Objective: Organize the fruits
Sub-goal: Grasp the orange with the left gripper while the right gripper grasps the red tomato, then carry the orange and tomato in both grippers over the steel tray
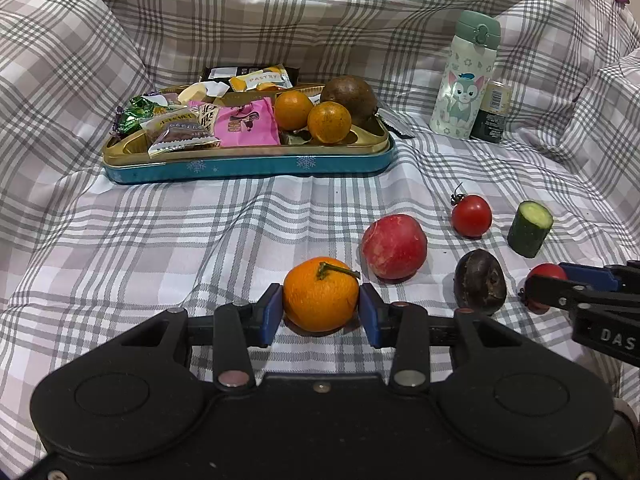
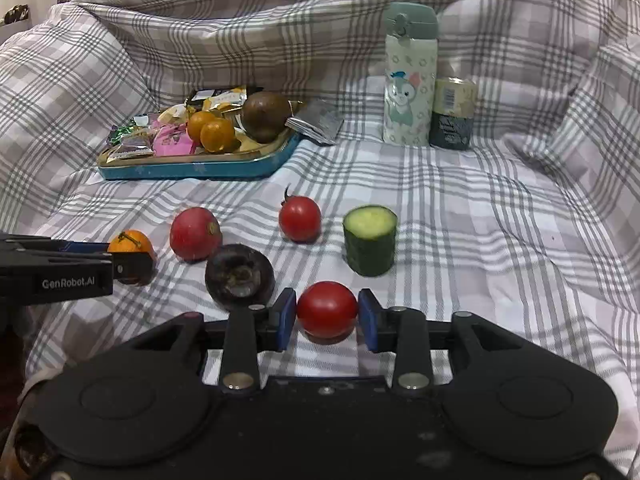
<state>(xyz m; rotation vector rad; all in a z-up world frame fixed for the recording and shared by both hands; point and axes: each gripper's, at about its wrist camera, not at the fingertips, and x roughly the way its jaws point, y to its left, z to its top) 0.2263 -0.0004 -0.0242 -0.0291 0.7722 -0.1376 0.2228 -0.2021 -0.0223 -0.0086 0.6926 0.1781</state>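
Two grips we see: left gripper (image 1: 320, 312) clamps the orange (image 1: 321, 294), stem up; right gripper (image 2: 327, 318) clamps a tomato (image 2: 327, 309), its stem hidden.

Both wrist views look down low and close over the checked cloth (image 1: 200, 240), sharing the fruit spread.

In the left wrist view, the near tomato (image 1: 546, 274) shows only as a red sliver behind the right gripper (image 1: 538, 294), whose body runs off the right edge. The small dark jar (image 1: 493, 114) is half covered by the cartoon bottle (image 1: 466, 76), its label too small to read. In the right wrist view, the left gripper (image 2: 130, 262) masks the lower part of the mandarin (image 2: 130, 242) and is cut by the left edge. Snack wrappers (image 2: 136, 138) in the tin tray (image 2: 192, 170) blur together.
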